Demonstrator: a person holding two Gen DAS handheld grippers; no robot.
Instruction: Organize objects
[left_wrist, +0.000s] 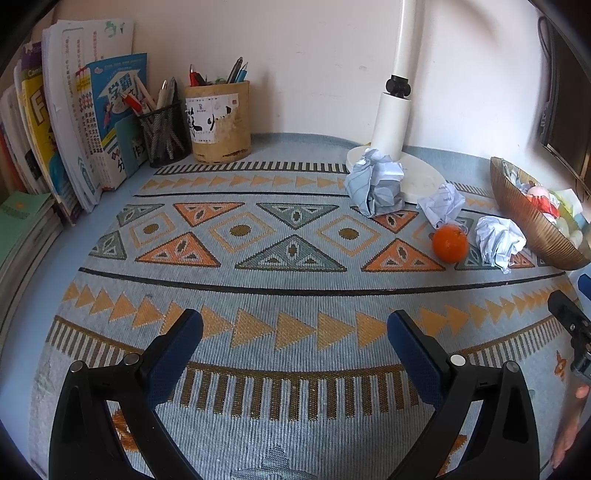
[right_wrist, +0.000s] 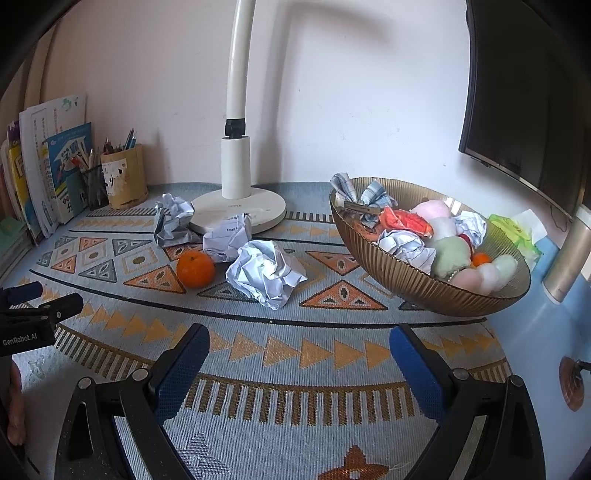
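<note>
Orange (right_wrist: 195, 268) lies well ahead of the open right hand-held gripper (right_wrist: 299, 354).

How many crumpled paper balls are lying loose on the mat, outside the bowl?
3: one left of the lamp base, one against its front, one right of the orange. More sit in the bowl.

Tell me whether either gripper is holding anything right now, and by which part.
Nothing is held. The left gripper and the right gripper are both open above the patterned mat, with only bare mat between their fingers.
</note>
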